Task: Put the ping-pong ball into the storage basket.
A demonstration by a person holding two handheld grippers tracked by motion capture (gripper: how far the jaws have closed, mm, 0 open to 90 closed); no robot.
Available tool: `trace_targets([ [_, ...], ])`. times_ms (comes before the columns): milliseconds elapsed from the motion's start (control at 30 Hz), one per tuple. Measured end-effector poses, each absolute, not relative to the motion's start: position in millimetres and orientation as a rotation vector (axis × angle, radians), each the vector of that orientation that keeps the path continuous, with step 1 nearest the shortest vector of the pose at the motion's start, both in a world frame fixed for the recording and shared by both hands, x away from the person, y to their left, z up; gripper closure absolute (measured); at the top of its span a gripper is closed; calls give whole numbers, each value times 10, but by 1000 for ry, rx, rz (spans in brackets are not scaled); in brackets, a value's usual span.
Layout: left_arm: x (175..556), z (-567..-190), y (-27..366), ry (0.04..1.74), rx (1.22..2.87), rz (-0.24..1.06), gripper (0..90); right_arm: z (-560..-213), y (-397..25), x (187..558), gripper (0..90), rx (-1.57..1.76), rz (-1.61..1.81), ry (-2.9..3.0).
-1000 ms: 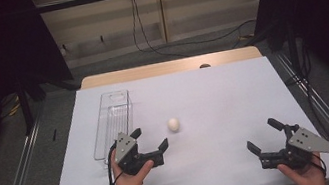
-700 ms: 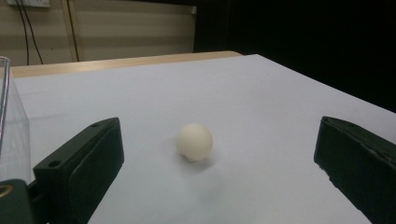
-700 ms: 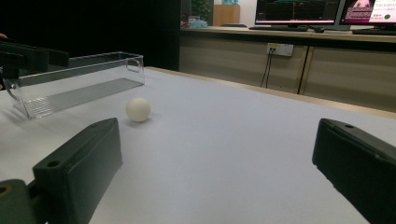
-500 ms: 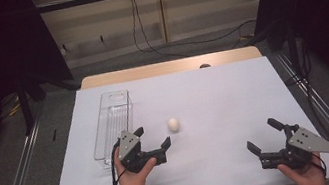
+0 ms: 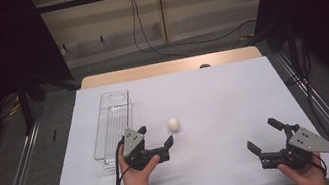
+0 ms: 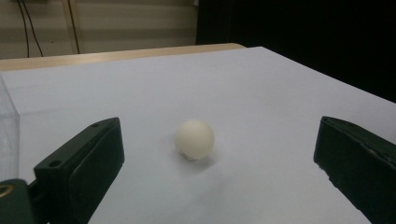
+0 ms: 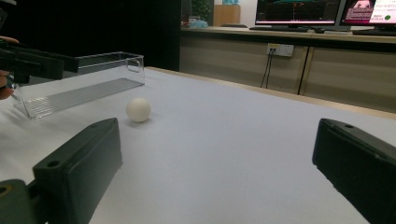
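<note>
Nearest, the right hand-held gripper (image 5: 265,135) sits low at the desk's (image 5: 234,96) near right, its 2 black, blocky jaws spread wide around nothing. Farther in, the left hand-held gripper (image 5: 156,136) is likewise wide apart, aimed at the ball (image 5: 174,124). The ball is small, round, matte and off-white; it rests on the smooth white desk just beyond the jaws, untouched. Left of it lies a long clear plastic tray (image 5: 113,124) with a ribbed floor. Bare desk surrounds the ball.

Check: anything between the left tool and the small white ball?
Nothing: bare white table cover lies between the open left tool and the small white ball in the left gripper view; the high view agrees.
</note>
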State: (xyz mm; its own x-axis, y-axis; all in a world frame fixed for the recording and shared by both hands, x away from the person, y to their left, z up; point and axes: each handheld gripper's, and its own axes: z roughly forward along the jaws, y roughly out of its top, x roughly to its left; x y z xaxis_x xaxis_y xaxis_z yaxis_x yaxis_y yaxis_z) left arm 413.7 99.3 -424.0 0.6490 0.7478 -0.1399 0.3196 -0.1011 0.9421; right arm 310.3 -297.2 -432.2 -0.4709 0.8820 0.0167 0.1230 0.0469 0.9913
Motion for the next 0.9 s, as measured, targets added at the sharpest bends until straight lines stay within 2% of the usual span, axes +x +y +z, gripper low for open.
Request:
trace_targets([
  [900, 4244, -4313, 814, 905, 1731, 446, 20, -4320, -2971, 3106, 10, 1016, 1485, 1676],
])
